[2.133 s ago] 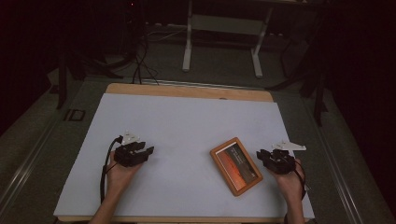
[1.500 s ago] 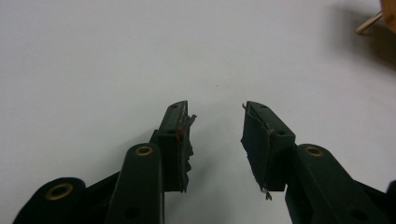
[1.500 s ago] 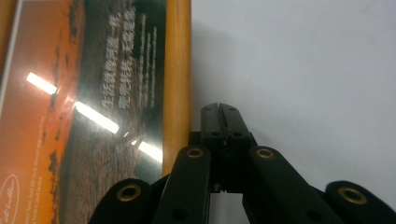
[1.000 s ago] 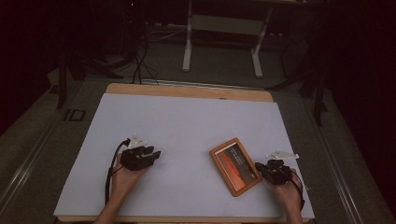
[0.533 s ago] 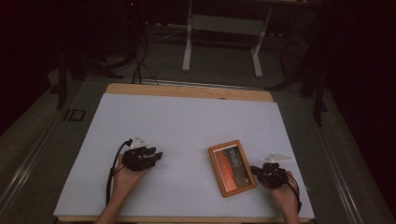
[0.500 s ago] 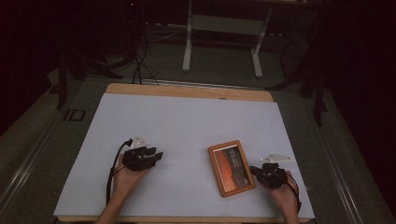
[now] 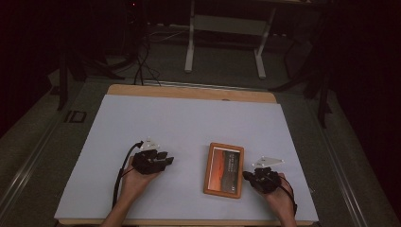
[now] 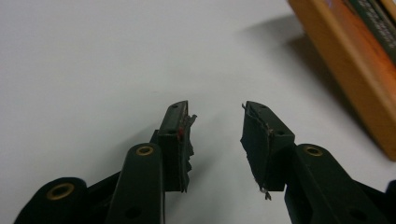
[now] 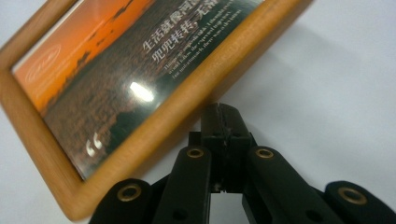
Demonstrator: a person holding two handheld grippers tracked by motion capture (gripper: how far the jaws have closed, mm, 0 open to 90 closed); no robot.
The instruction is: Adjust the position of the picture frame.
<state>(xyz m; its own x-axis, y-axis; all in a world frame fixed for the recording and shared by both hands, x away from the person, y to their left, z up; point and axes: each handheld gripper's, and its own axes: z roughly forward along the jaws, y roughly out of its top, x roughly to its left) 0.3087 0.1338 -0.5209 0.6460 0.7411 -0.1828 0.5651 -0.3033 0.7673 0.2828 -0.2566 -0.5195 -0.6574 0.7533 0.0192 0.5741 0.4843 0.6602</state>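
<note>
Frame (image 7: pixel 224 169) lies flat on counter (image 7: pixel 189 118), btwn my hands. Right tongs (image 9: pixel 223 122) closed, tips against its edge; left tongs (image 8: pixel 215 126) apart, empty. Wood rim rigid, glazed front likely fragile, slick: grip rim only.

White table (image 7: pixel 189 123) (metal stand (image 7: pixel 226 23) behind)

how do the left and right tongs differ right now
The left tongs stand open, with a clear gap between the jaws; the right tongs are shut, jaws pressed together. The left tongs sit apart from the wooden picture frame, over bare white table; the right tongs' tips meet the frame's edge. Both are black and hand-held.
</note>
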